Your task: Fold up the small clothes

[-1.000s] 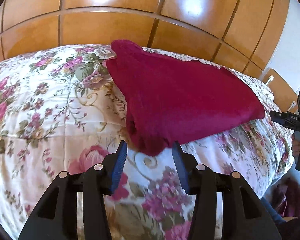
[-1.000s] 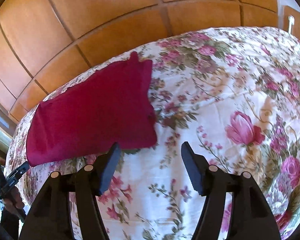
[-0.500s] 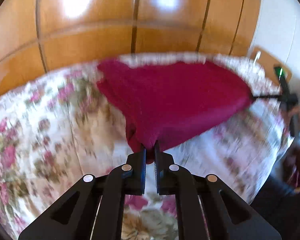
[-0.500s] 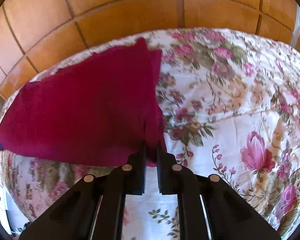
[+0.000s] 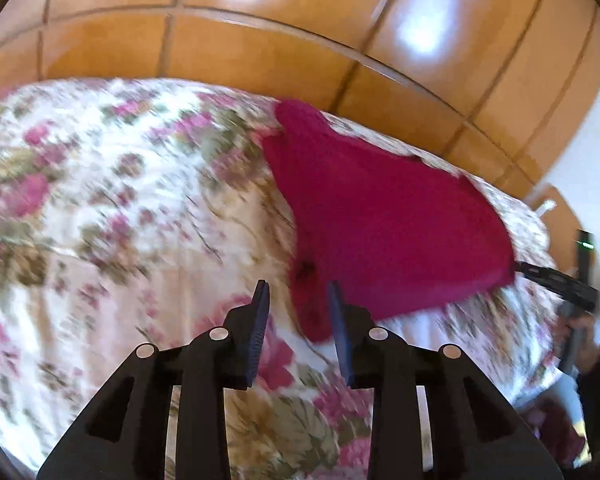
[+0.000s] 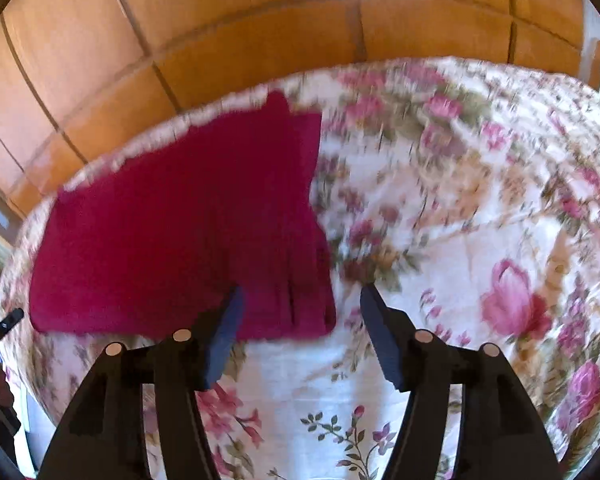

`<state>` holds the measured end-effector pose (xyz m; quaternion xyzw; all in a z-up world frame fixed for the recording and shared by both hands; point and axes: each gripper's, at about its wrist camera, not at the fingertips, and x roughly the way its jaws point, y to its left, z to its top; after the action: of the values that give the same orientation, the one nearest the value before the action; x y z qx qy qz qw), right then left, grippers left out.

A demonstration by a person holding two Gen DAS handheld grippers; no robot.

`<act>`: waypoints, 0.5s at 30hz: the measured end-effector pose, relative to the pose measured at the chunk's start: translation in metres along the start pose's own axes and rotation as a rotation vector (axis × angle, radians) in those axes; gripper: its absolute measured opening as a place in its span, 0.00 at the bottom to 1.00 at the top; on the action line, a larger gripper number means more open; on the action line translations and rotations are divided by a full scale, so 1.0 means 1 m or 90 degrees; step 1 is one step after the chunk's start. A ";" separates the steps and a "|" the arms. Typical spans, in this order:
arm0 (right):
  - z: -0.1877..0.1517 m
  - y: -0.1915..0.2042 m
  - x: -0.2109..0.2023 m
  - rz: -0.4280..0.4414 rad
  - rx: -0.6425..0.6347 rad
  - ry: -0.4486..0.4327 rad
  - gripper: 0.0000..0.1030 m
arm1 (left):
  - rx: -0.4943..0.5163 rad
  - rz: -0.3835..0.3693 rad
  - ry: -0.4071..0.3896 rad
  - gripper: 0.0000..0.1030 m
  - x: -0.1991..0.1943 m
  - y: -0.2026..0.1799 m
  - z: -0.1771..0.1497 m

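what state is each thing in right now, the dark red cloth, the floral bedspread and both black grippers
dark red cloth garment: folded, lying flat on the bed, not pinched by either gripper
floral bedspread: spread over the bed, under the garment
left black two-finger gripper: jaws opening, garment's near corner in front of them, unpinched
right black two-finger gripper: jaws opening wide, garment's near corner in the gap, pads off it

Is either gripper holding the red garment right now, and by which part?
Nothing is held. Both grippers' jaws are opening, off the red garment: left gripper at one near corner, right gripper at the other.
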<state>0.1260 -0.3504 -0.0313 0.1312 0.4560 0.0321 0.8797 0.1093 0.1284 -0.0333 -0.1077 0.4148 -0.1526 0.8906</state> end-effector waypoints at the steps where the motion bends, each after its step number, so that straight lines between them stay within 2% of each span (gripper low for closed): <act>1: 0.004 0.001 -0.003 -0.002 0.001 -0.008 0.61 | 0.006 0.027 -0.016 0.28 -0.002 -0.005 0.007; 5: 0.023 0.014 -0.008 -0.024 -0.011 -0.037 0.74 | 0.038 0.114 -0.057 0.28 0.002 -0.030 0.028; 7: 0.034 0.019 -0.002 -0.040 -0.010 -0.039 0.75 | 0.047 0.126 -0.066 0.51 0.009 -0.040 0.035; 15: 0.078 0.028 0.037 -0.042 -0.004 -0.029 0.76 | 0.104 0.143 -0.065 0.53 0.031 -0.066 0.051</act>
<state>0.2124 -0.3326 -0.0107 0.1142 0.4396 0.0013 0.8909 0.1557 0.0596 -0.0015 0.0048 0.3647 -0.0792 0.9277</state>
